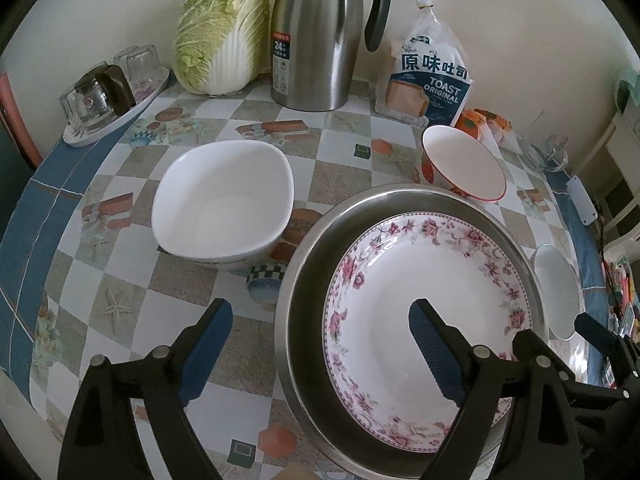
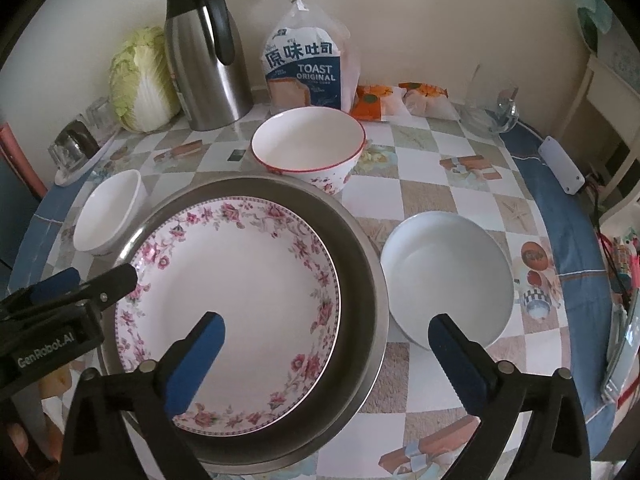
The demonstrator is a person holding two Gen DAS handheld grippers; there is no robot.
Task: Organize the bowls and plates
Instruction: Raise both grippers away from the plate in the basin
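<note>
- Floral plate (image 1: 404, 280) lay inside the steel basin (image 1: 316, 264), which served as the landmark on the checked table (image 1: 132, 300).
- Left gripper (image 1: 320, 350) hung over the basin's near-left rim with its jaws spread wide and nothing between them: one blue pad over the plate, the other outside the basin over the tablecloth.
- Right gripper (image 2: 326, 360) was likewise spread and empty, straddling the basin's right rim, one pad above the plate and one toward the plain white plate (image 2: 448, 276) just right of the basin.
- Counted: one basin, two plates, two bowls. The squarish white bowl (image 1: 222, 200) sat left of the basin, and the red-rimmed bowl (image 2: 308, 144) stood behind it, close to the far rim.
- Behind the basin, against the wall, stood one cabbage (image 1: 224, 32), one steel jug (image 1: 320, 36) and one toast bag (image 1: 430, 76).
- Glassware on the tray (image 1: 104, 96), far left of the basin, was too distorted to count; the basin's near rim was hidden behind the gripper bodies.
</note>
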